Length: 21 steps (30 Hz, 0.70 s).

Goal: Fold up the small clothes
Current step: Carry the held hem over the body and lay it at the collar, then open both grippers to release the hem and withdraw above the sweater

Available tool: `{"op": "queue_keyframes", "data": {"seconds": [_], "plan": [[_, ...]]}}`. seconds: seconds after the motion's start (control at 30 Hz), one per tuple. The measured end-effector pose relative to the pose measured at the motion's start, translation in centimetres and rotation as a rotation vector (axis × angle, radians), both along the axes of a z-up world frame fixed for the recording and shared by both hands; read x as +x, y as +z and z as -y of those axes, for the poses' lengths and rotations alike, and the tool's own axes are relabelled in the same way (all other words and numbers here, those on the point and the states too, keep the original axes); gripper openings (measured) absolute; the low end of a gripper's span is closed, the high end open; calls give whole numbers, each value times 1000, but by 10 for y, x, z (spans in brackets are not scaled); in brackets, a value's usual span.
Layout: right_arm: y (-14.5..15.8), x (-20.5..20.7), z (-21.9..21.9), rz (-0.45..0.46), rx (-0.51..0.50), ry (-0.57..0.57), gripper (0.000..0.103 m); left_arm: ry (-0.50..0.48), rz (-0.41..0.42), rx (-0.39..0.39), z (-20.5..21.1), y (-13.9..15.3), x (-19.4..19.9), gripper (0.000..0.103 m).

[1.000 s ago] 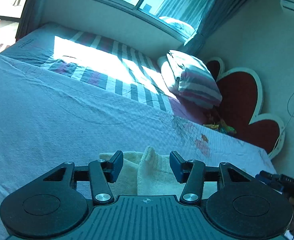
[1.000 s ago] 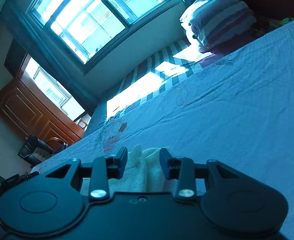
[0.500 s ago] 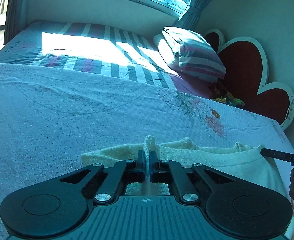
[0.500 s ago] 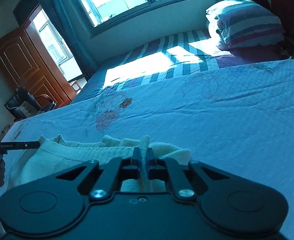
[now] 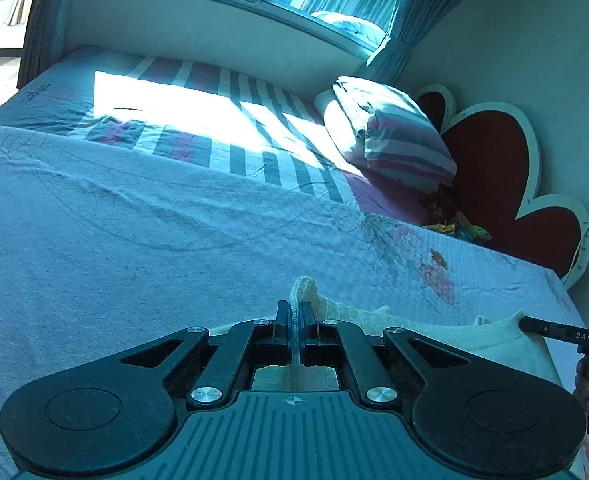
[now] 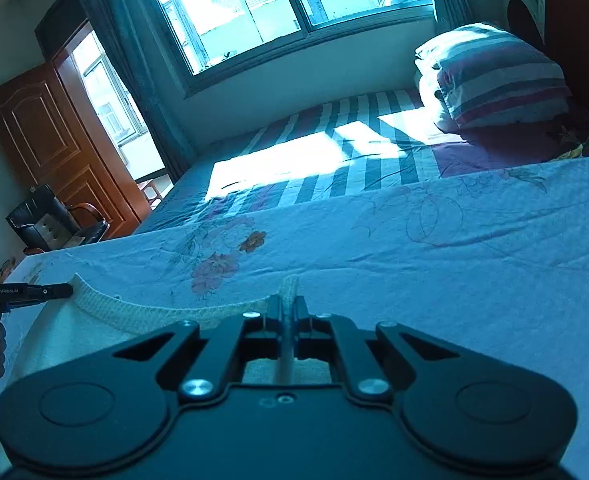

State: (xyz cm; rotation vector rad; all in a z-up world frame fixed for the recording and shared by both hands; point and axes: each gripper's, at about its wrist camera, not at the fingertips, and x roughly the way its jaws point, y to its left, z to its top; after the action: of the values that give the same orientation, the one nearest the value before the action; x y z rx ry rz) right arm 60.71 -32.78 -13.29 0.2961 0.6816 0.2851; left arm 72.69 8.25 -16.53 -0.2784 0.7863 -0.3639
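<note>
Cream knit garment [image 5: 474, 340] lies on the bed [image 5: 134, 248], at the near edge, well short of the striped pillow [image 5: 394, 140]. Left hand-held gripper [image 5: 294, 320] is clamped on one raised corner of its ribbed edge; right hand-held gripper [image 6: 288, 312] is clamped on the opposite corner, the edge stretched between them. In each view the other tool shows at the far end of the cloth.

Assessment: fold in hand. To do it well, keep both grips firm, hold the edge taut and level, carry both corners together toward the pillow side, and lower evenly so the layers lie square without bunching.
</note>
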Motion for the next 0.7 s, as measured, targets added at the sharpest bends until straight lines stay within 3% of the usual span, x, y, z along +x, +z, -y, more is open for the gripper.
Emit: {"op": "queue_keyframes", "data": {"seconds": [0.07, 0.1, 0.13, 0.17, 0.2, 0.23, 0.3, 0.4, 0.5, 0.63, 0.67, 0.7], "plan": [[-14, 3, 1, -53, -7, -18, 5, 20, 26, 16, 2, -1, -5, 5], [-16, 1, 2, -35, -9, -21, 6, 41, 32, 42, 4, 3, -10, 14], [-16, -2, 2, -32, -10, -26, 15, 66, 46, 71, 4, 8, -17, 24], [-12, -7, 2, -33, -18, -50, 22, 87, 82, 99, 2, 16, -28, 47], [-7, -13, 1, -25, -36, -72, 25, 92, 125, 119, 1, 23, -41, 58], [1, -24, -1, -4, -62, -86, 21, 99, 165, 128, 0, 33, -60, 58], [17, -52, -8, 24, -91, -64, 19, 57, 164, 106, 0, 43, -93, 58], [29, -101, -32, 55, -121, -23, 18, 20, 176, 139, 26, 46, -150, 58], [25, -146, -73, 55, -152, 47, 15, -28, 199, 218, 64, 38, -202, 58], [12, -193, -124, 49, -189, 123, 15, -86, 133, 227, 89, 23, -236, 58], [10, -199, -131, 55, -206, 125, 16, -96, 100, 255, 93, 17, -238, 58], [6, -203, -138, 52, -231, 137, 17, -113, 138, 314, 98, 16, -244, 58]]}}
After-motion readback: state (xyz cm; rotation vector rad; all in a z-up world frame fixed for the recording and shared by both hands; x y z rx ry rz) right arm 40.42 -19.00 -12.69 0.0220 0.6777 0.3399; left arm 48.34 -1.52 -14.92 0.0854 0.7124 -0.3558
